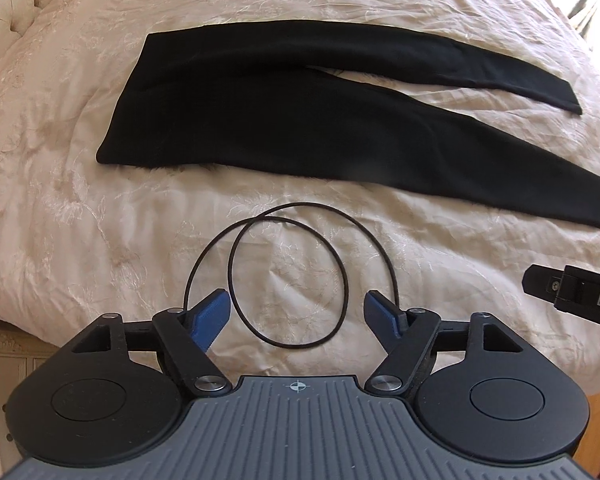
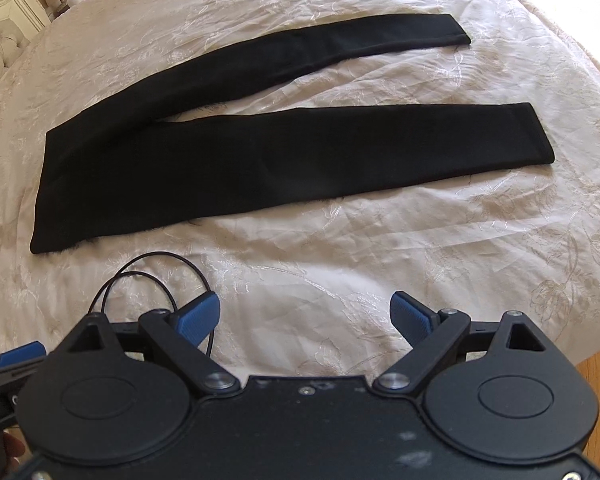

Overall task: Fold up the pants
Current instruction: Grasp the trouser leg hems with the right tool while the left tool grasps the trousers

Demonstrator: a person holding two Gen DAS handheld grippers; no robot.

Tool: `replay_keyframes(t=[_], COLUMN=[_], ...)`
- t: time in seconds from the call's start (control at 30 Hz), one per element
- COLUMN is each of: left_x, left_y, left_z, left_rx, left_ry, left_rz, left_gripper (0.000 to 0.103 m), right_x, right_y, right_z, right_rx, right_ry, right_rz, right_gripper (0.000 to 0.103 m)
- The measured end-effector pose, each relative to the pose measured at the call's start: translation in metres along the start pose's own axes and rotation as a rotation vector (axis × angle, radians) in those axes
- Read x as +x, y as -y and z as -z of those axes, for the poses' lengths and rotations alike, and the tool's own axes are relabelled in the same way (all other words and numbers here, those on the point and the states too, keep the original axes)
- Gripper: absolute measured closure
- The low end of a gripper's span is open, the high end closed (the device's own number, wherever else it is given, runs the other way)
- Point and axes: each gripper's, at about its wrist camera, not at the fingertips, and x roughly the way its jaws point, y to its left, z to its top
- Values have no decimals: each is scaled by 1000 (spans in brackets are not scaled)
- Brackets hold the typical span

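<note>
A tufted headboard (image 1: 16, 4) stands at the far left of the bed. The cream bedspread (image 1: 80, 220) is wrinkled, and the black pants (image 1: 260, 120) lie flat on it, waist to the left and both legs spread in a narrow V to the right. Near its front edge, the left gripper (image 1: 298, 314) hovers with its blue fingers (image 1: 210, 316) wide apart, holding nothing, and a thin black cord (image 1: 288, 280) loops between them. To its right, the right gripper (image 2: 305, 318) also hangs above the bedspread (image 2: 380, 260), fingers (image 2: 414, 320) wide apart and empty, well short of the pants (image 2: 220, 168).
</note>
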Motion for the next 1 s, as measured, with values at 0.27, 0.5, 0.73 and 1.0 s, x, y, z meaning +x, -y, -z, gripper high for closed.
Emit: replay_keyframes(t=[0.27, 0.5, 0.73, 1.0], left_x=[41, 89, 129, 167], left_y=[6, 10, -1, -17], left_z=[-23, -52, -67, -72], left_rx=[146, 311, 469, 565], left_ry=[88, 106, 159, 98], left_rz=[-42, 1, 17, 35], left_gripper=[39, 57, 63, 62], right_x=[28, 54, 79, 102], right_y=[21, 50, 61, 61], right_z=[-10, -35, -60, -79], right_rx=[101, 286, 406, 456], right_ry=[19, 12, -7, -24], right_rz=[-13, 20, 67, 118], right_gripper=[8, 25, 59, 57])
